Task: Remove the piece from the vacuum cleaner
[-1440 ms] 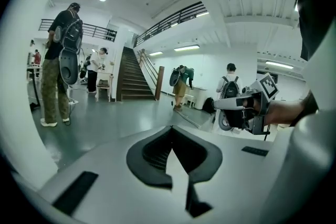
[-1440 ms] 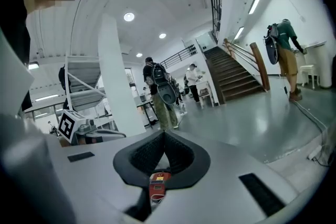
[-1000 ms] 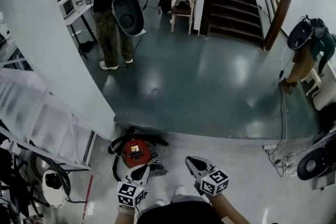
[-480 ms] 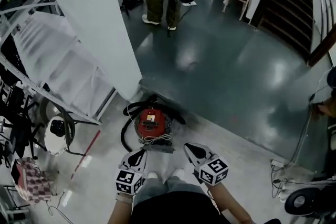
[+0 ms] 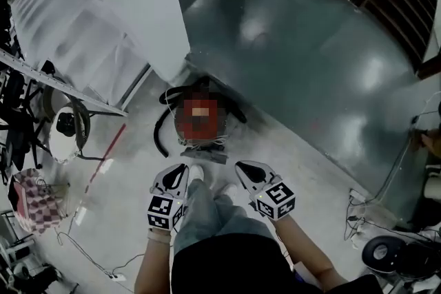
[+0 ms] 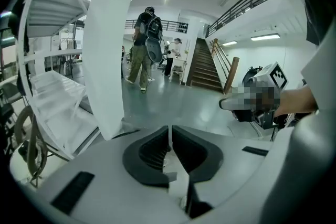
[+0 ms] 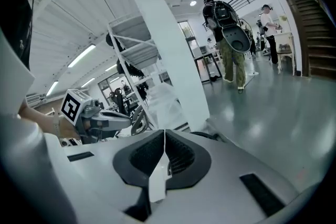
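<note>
Head view: the red vacuum cleaner [image 5: 200, 113] sits on the floor at 12 o'clock from both grippers, close against the corner of a white pillar [image 5: 138, 3], its black hose [image 5: 160, 131] looping at its 9 o'clock. The left gripper [image 5: 180, 171] and right gripper [image 5: 242, 170] hover short of it, each with jaws together on nothing. They must open before reaching. 1 gripper should probably steady the canister while the other pulls the grey part [image 5: 207, 156] at its near edge, likely the piece. Pillar and rack [image 5: 62, 72] crowd 9 to 11 o'clock. Free floor lies toward 3 o'clock, so draw that way.
</note>
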